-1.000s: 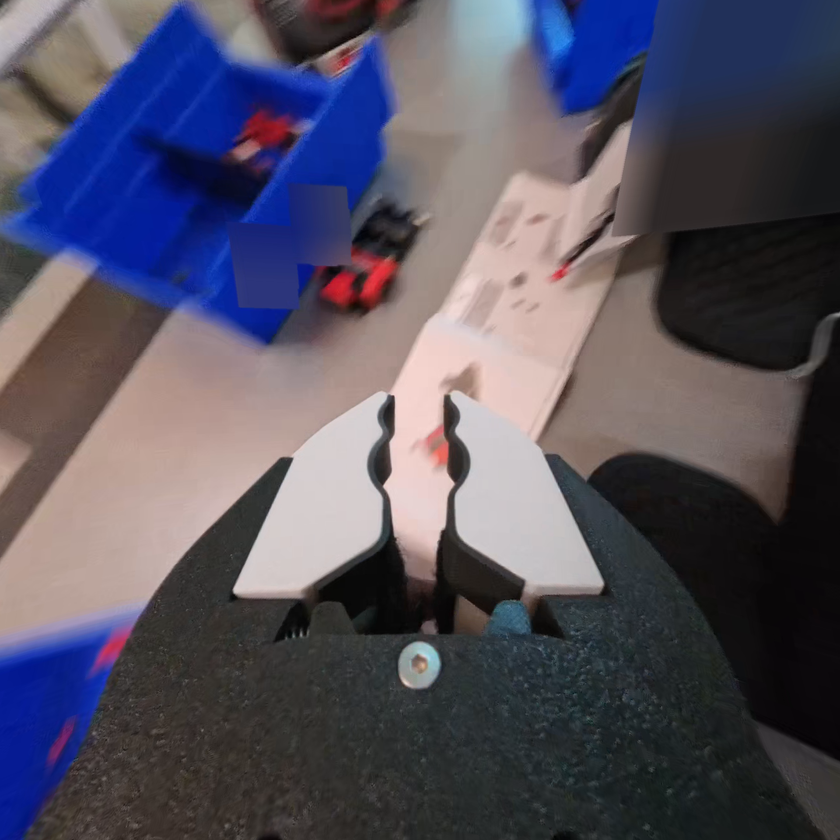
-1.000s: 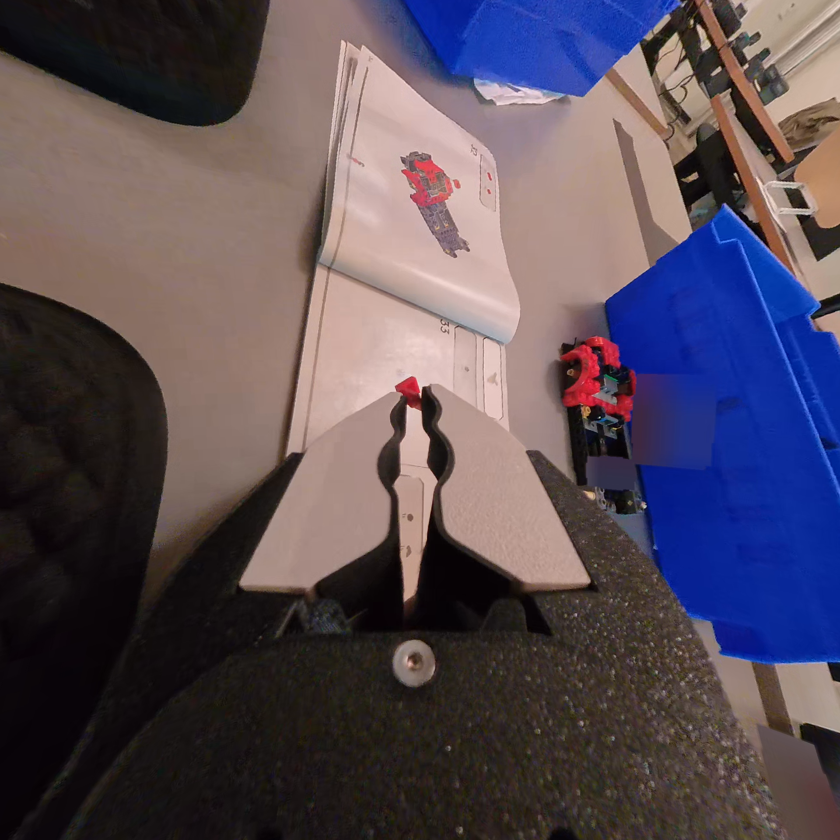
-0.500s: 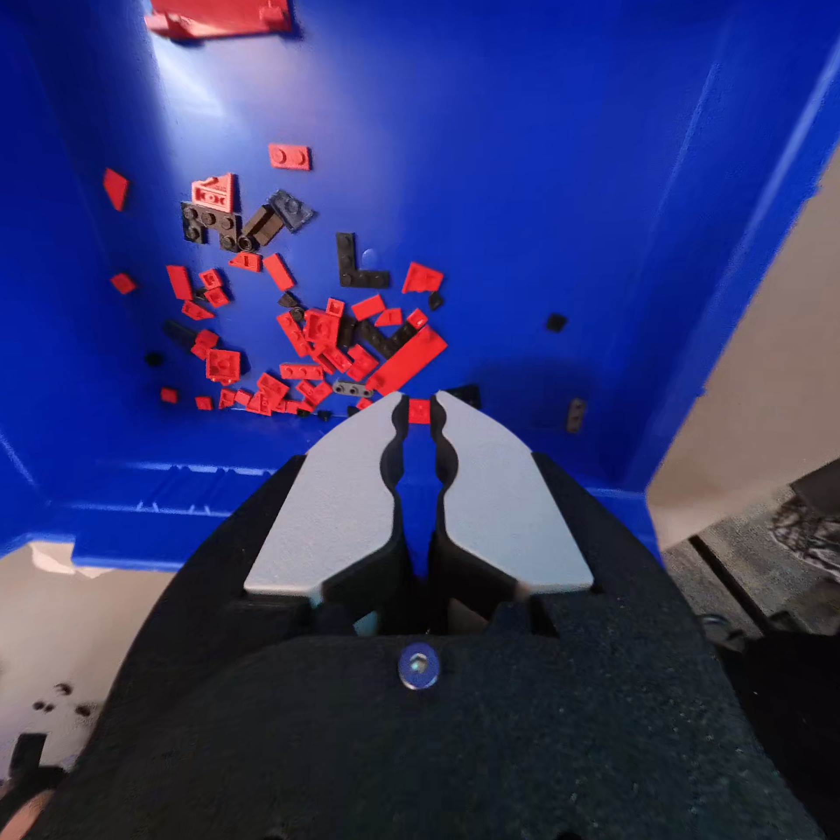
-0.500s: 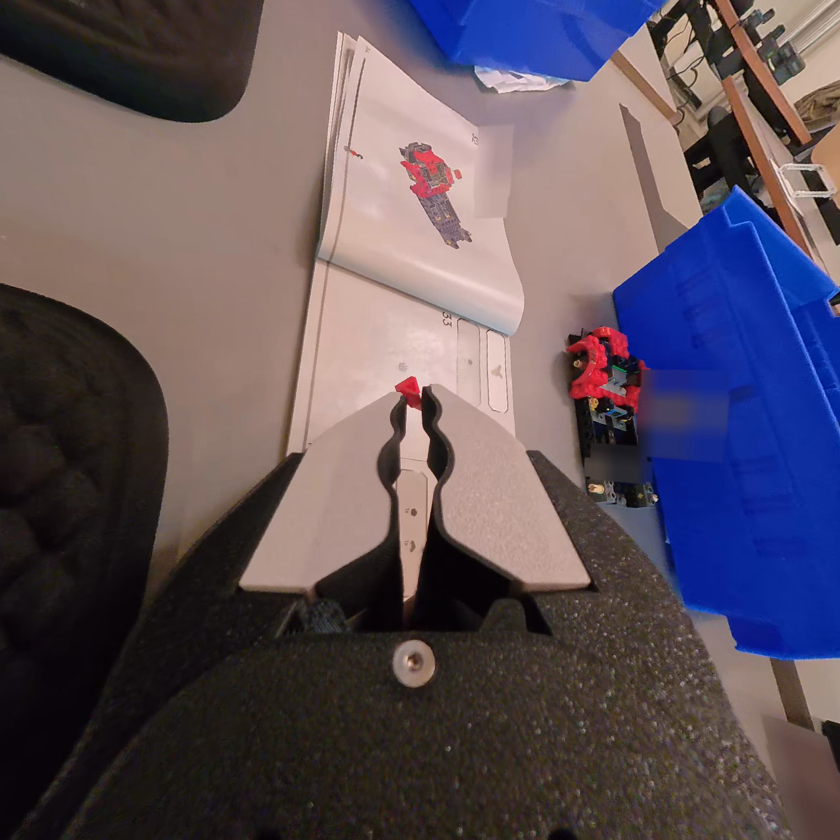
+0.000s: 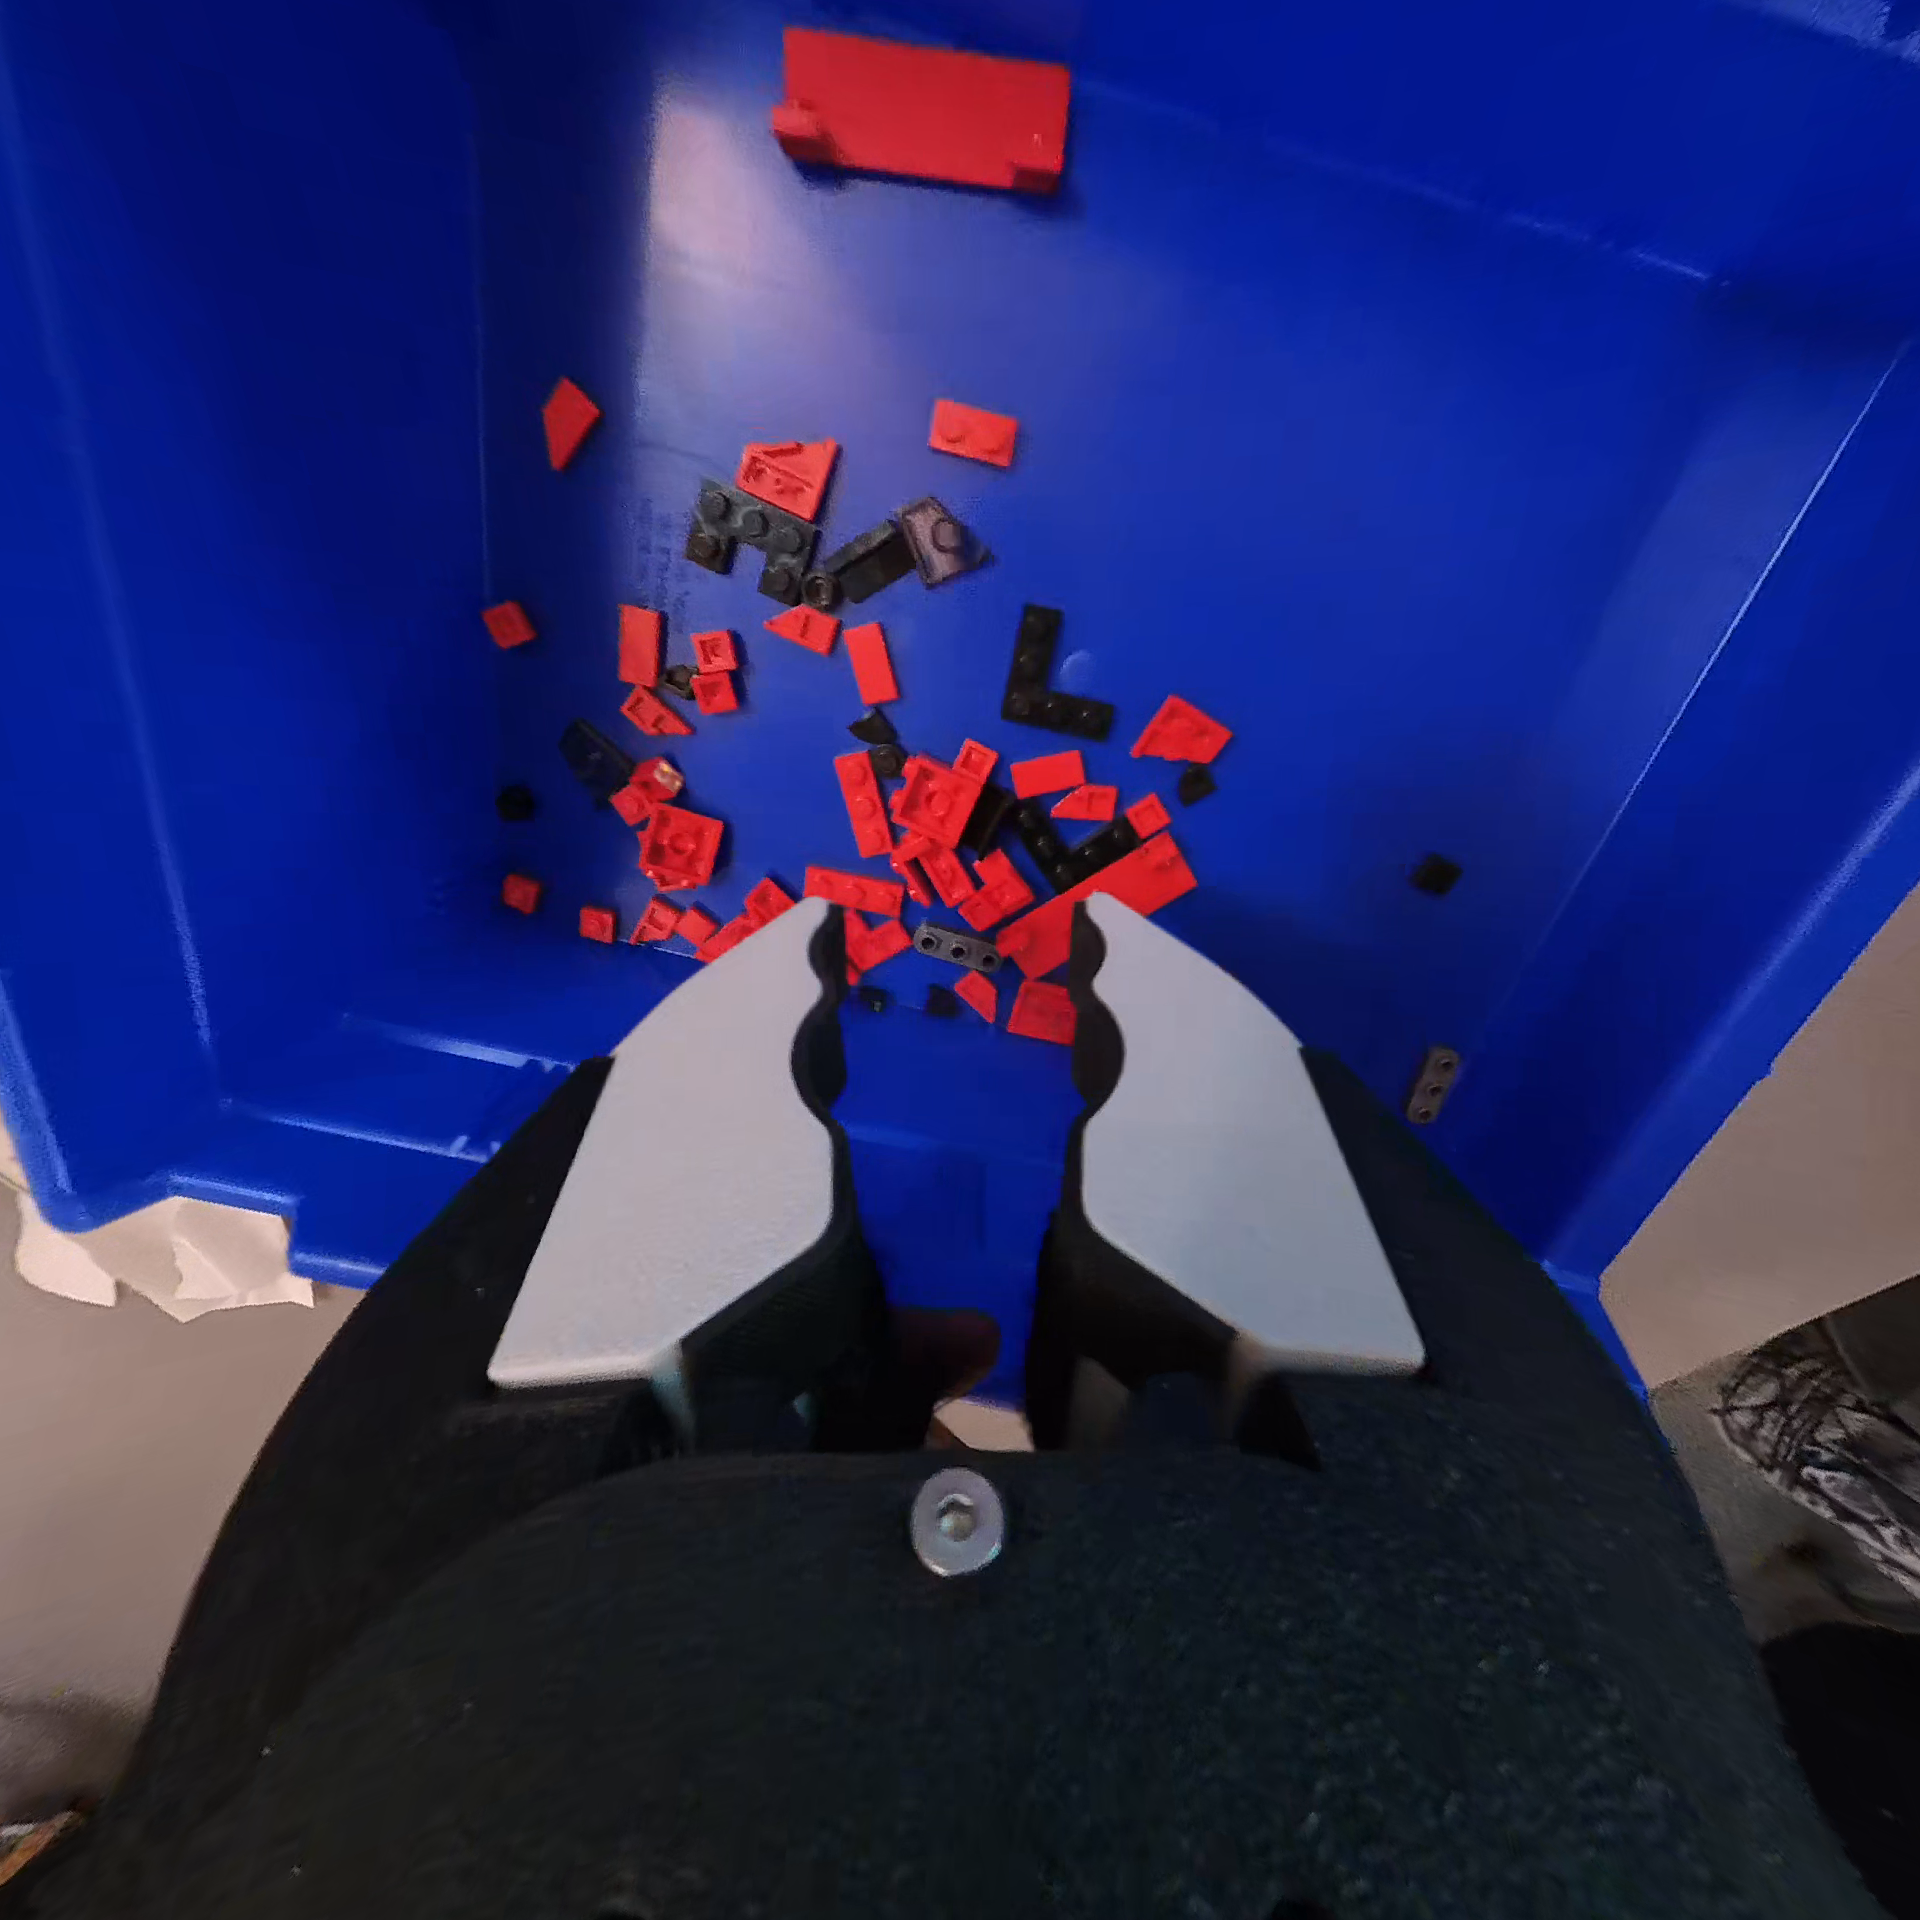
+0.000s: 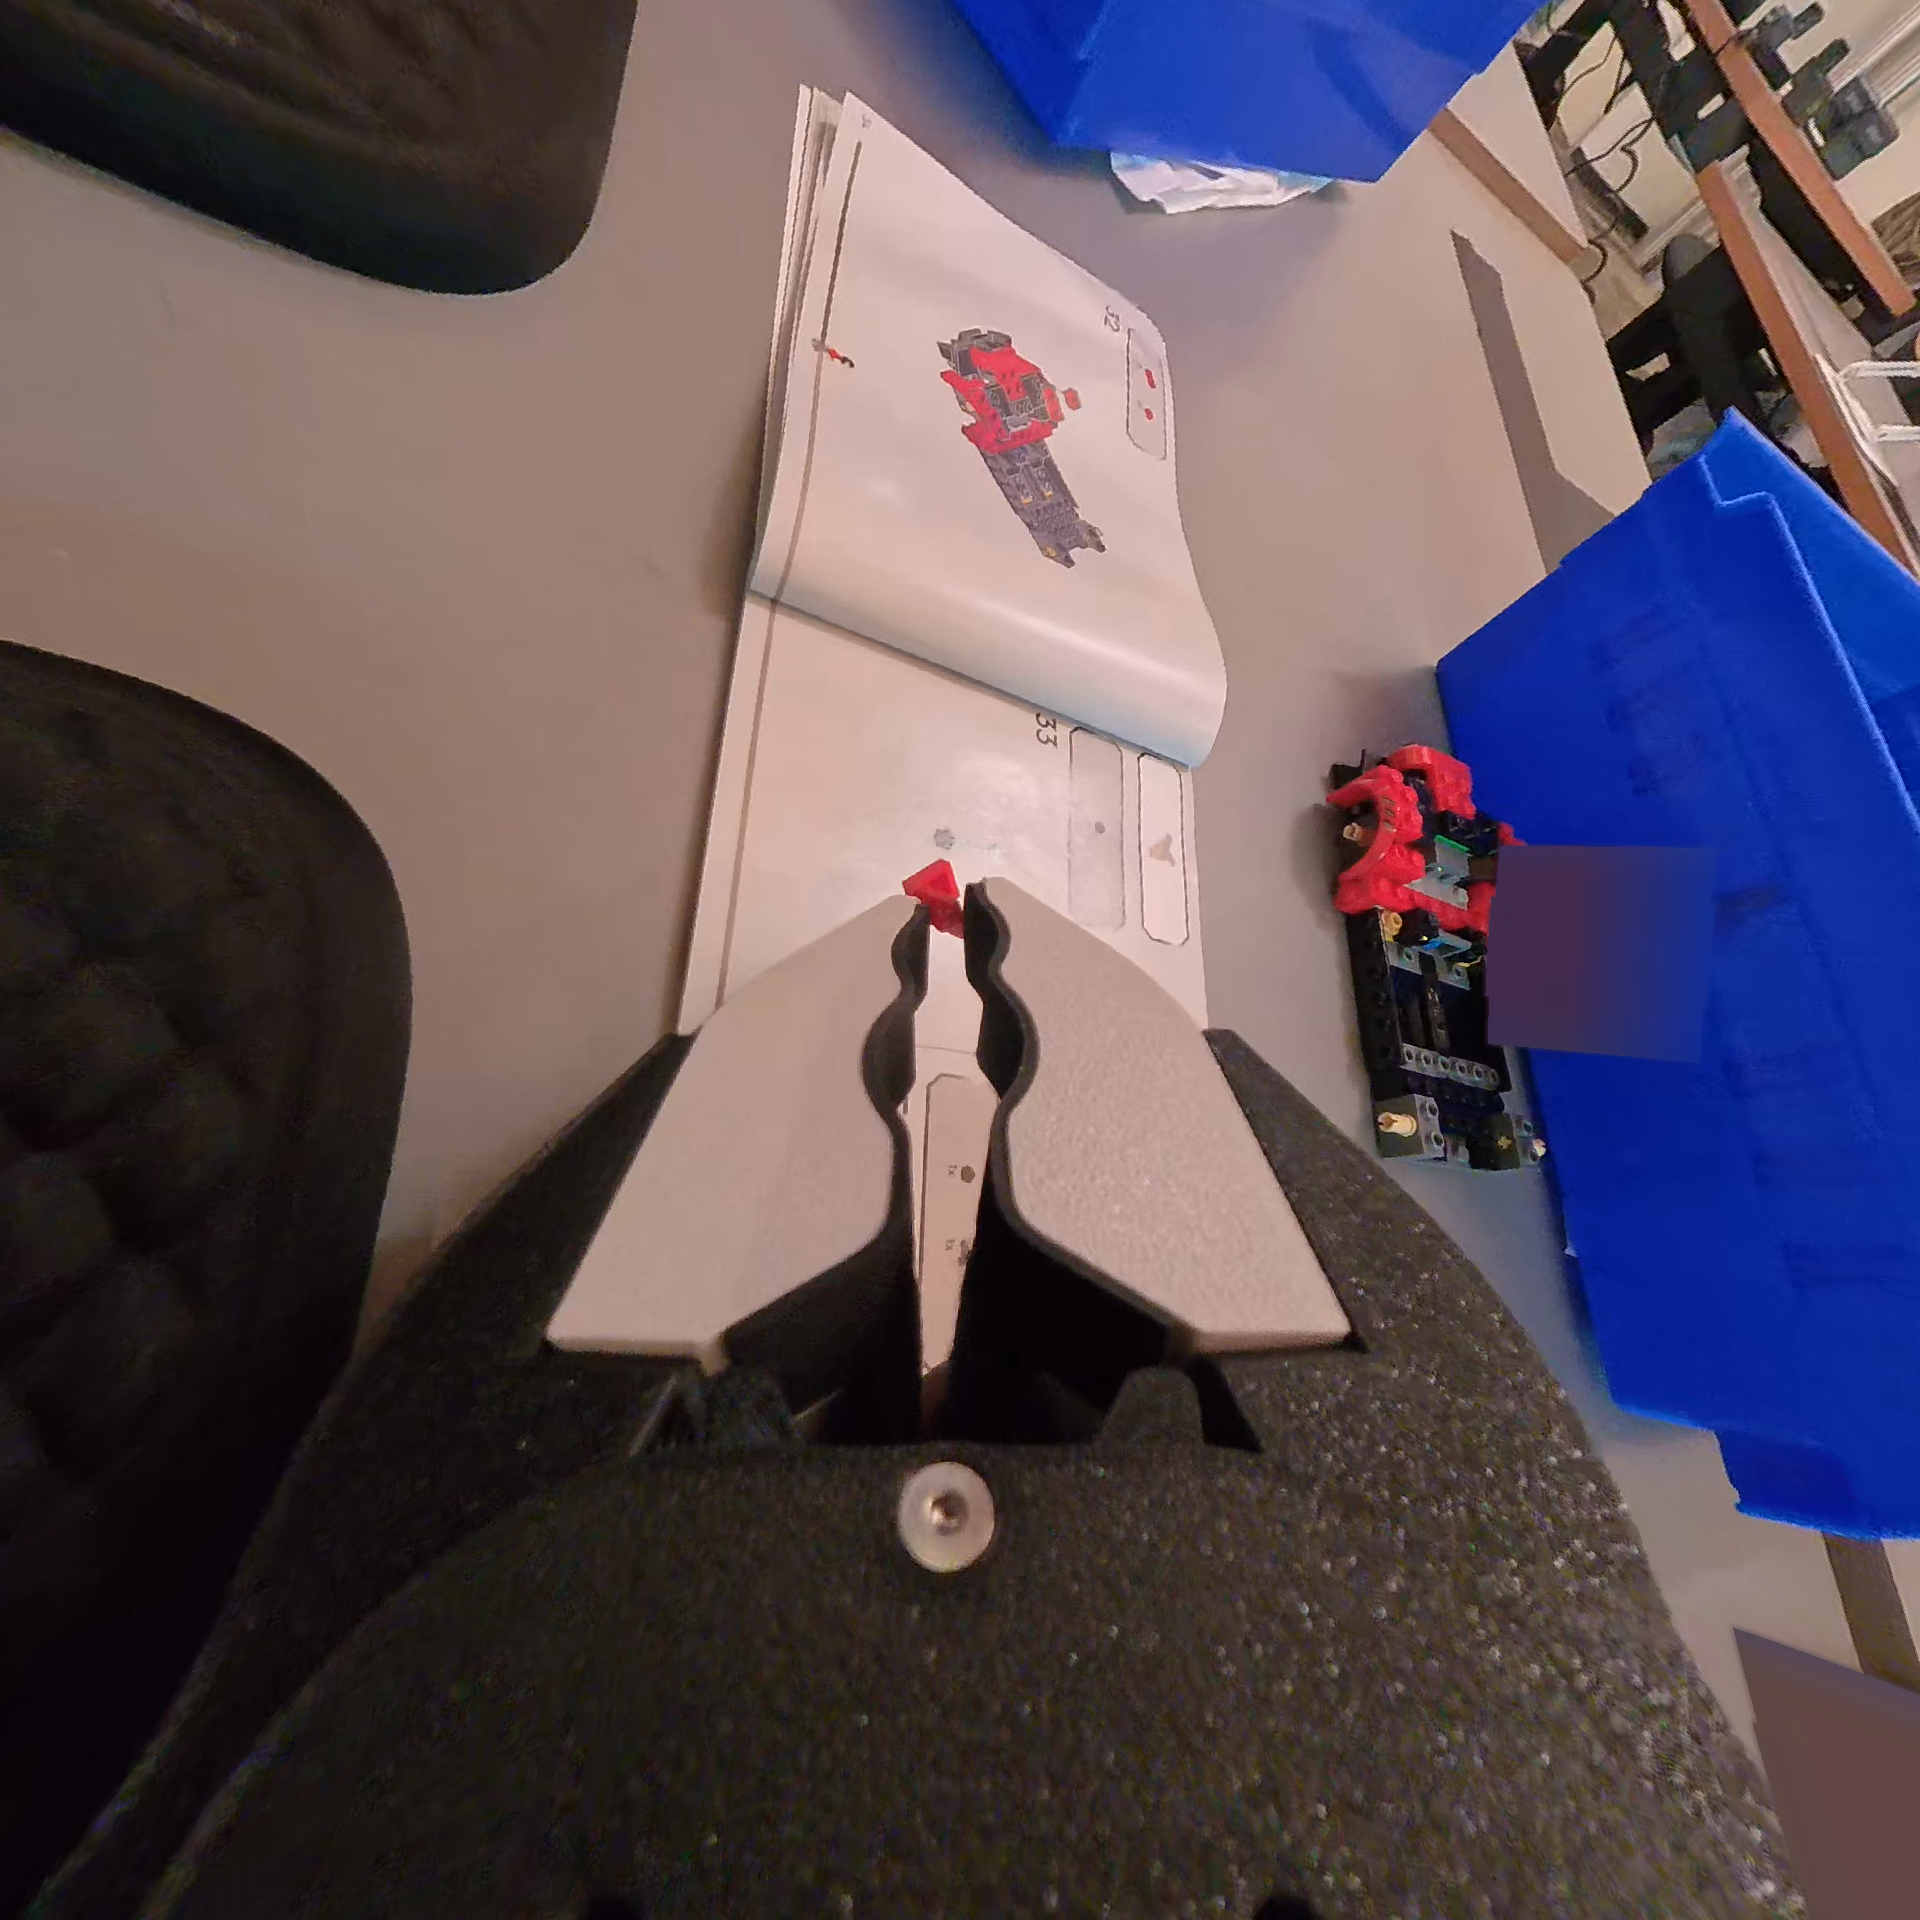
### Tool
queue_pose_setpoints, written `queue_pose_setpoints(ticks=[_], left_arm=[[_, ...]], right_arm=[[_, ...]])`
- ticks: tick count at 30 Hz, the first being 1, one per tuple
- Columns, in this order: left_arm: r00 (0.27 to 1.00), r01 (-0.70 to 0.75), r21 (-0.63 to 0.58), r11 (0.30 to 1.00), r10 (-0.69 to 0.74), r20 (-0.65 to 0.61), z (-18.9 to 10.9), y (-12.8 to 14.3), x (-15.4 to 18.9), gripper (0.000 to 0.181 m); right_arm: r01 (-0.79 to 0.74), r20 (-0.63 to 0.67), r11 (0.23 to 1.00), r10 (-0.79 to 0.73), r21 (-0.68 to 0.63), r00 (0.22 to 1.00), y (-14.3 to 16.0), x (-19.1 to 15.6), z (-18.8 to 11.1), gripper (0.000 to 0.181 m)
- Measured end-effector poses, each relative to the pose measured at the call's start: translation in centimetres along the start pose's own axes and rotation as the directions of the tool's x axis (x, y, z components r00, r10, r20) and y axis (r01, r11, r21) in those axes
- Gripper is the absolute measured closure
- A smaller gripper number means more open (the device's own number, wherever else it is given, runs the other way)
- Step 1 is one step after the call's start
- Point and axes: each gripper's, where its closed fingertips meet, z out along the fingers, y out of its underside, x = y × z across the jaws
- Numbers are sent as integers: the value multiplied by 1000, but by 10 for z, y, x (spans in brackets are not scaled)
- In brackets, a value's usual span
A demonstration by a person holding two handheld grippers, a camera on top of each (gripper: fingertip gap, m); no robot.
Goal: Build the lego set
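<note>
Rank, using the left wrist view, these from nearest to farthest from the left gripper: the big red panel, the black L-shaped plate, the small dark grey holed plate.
From the left gripper:
1. Small dark grey holed plate, right between the open fingertips.
2. Black L-shaped plate, farther in, slightly right.
3. Big red panel, at the far end of the blue bin.

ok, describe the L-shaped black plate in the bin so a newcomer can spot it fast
Look inside the blue plastic bin, at the scatter of small red and black lego pieces on its floor. Right of the scatter's centre lies a black L-shaped studded plate. It lies alone on bare blue, clear of the pile.
</note>
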Motion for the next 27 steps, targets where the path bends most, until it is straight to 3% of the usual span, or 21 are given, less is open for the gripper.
queue_pose_setpoints(ticks=[4,7,9,13,18,27], left_arm=[[999,41,46,998,-42,20,-6,-11,-18,135],[994,87,121,989,-95,56,-15,-27,-40,153],[989,132,177,975,-142,45,-20,-39,-50,180],[984,163,197,967,-173,37,-20,-54,-61,181],[968,183,44,982,-187,168,0,-43,-81,177],[869,371,-124,920,-297,397,21,-8,-107,171]], right_arm=[[2,2,1000,-2,-4,1000,0,-1,0,175],[7,3,1000,-7,-6,1000,0,-1,0,175],[4,4,1000,-4,-2,1000,0,-1,0,175],[-4,4,1000,4,-5,1000,2,-1,1,175],[-9,5,1000,9,4,1000,1,-1,0,175],[-16,18,1000,16,4,1000,2,-2,2,175]])
